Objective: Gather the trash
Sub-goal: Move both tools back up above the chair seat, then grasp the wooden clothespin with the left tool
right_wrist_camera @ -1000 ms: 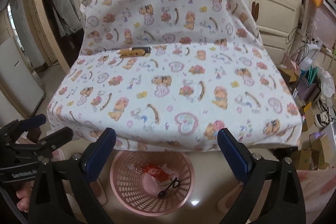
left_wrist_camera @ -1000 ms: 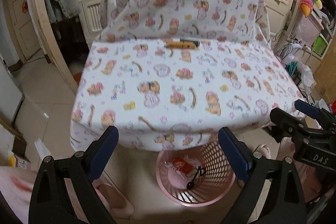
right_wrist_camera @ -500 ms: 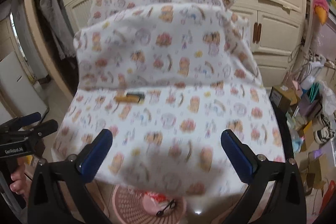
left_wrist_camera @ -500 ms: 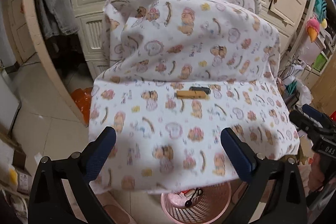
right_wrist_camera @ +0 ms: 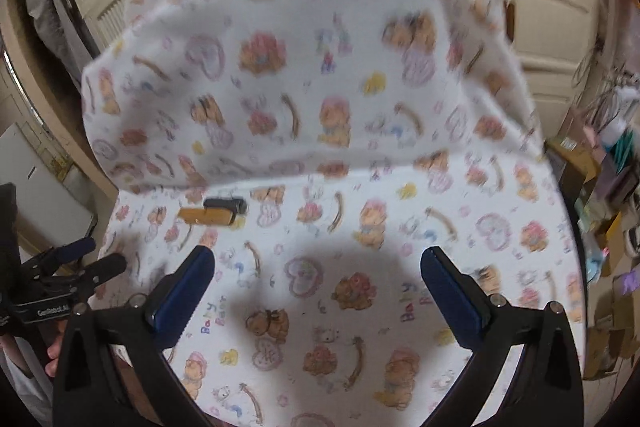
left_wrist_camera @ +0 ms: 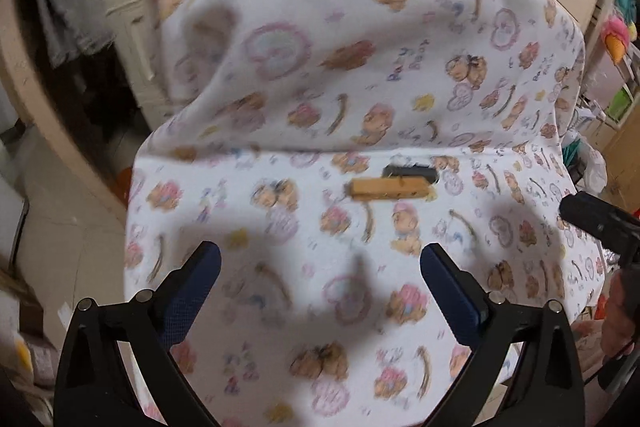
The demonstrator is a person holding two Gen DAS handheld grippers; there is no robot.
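left hand-held gripper point(left_wrist_camera: 320, 259) is wide open w/ nothing between its blue pads point(left_wrist_camera: 192, 291); it touches nothing. right hand-held gripper point(right_wrist_camera: 318, 263) is also wide open and empty. both are above a bench covered w/ a bear-print cloth point(left_wrist_camera: 360, 307). the trash, an orange piece point(left_wrist_camera: 388, 190) and a black piece point(left_wrist_camera: 410, 171) touching it, lies on the cloth near the fold, ahead of the left hand-held gripper. no container is visible.
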